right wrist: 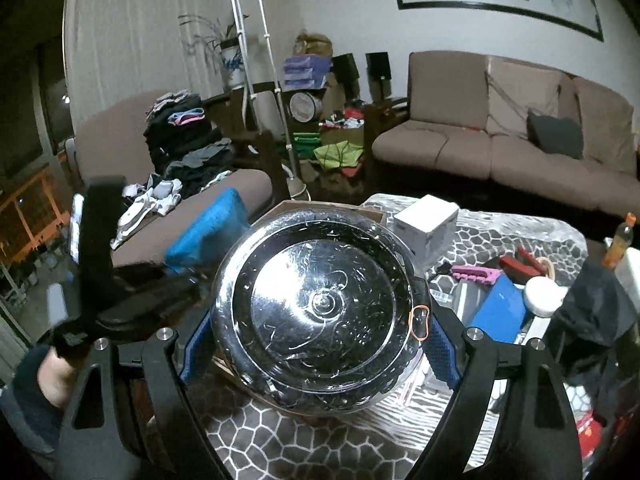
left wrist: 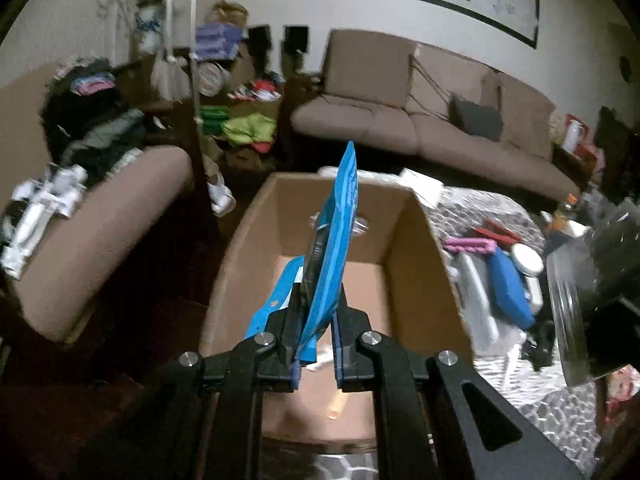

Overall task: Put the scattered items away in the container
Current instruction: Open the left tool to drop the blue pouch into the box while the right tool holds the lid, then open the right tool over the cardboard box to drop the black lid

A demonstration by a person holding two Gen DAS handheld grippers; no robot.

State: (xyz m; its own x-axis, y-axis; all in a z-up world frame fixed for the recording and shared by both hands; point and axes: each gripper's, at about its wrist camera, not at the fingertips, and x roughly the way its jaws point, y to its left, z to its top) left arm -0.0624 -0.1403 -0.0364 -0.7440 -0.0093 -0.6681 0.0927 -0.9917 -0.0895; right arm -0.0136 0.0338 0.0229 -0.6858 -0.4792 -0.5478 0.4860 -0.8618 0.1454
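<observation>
**Packet and steel lid held over the cardboard box**

Left wrist view: a blue packet (left wrist: 334,240) is pinched edge-on between the narrowed jaws of the left gripper (left wrist: 316,316), directly above the open cardboard box (left wrist: 420,248). A second blue item (left wrist: 276,300) is seen lying inside the box. Right of the box, a blue pouch (left wrist: 510,288) and a pink comb (left wrist: 472,246) are left on the patterned cloth (left wrist: 560,412).

Right wrist view: a round steel lid (right wrist: 320,304) is clamped between the wide-spread jaws of the right gripper (right wrist: 312,340), in front of the box (right wrist: 280,210). A white carton (right wrist: 426,220) is seen just right of the box.
</observation>
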